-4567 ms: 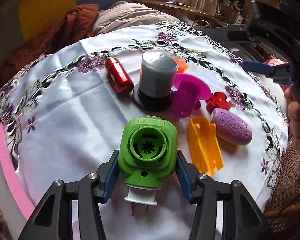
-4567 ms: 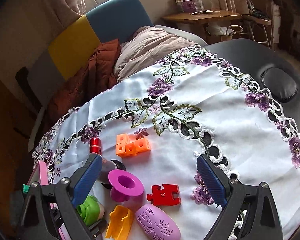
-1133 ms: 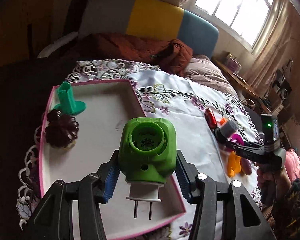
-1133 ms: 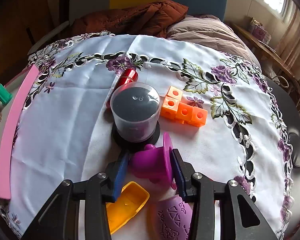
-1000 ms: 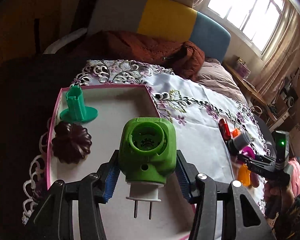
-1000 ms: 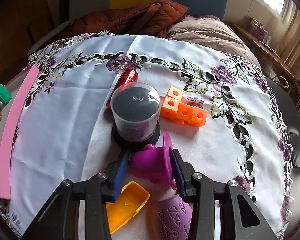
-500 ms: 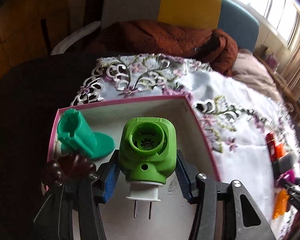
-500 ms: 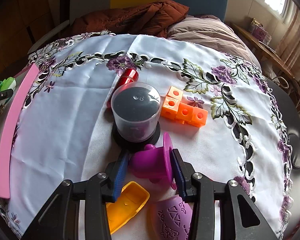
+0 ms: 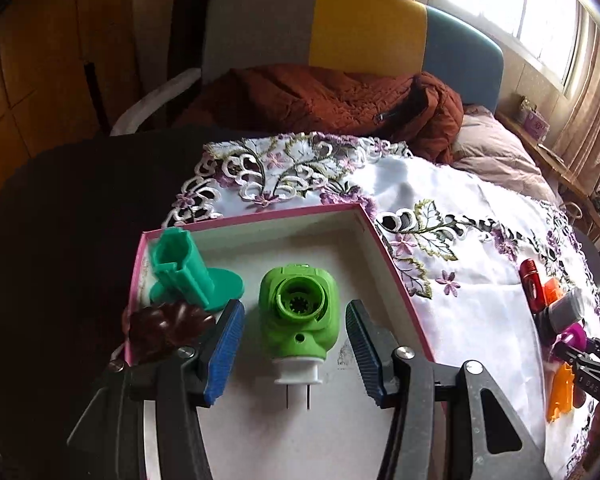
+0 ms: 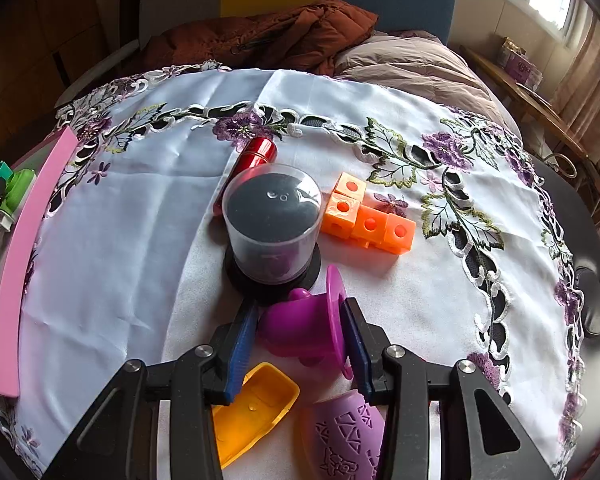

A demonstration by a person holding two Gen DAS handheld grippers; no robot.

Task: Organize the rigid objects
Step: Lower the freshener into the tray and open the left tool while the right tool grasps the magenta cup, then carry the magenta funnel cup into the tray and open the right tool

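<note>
Plug (image 9: 298, 314) sits loose in the tray (image 9: 396, 280) between the left gripper's (image 9: 294, 344) spread jaws; lift straight out. Right gripper (image 10: 300, 338) clamps the purple cup (image 10: 304, 330).

Your left gripper (image 9: 294, 346) has black angular frames, silver screw heads at the joints and ribbed blue pads (image 9: 225, 354). Your right gripper (image 10: 300, 346) looks the same.

Tray (image 9: 384, 240): pink rim, white floor. Plug (image 9: 298, 312): lime green, white base. Cloth (image 10: 140, 220): white, purple floral embroidery. Cubes (image 10: 366, 220): orange. Funnel (image 10: 304, 330): magenta.
</note>
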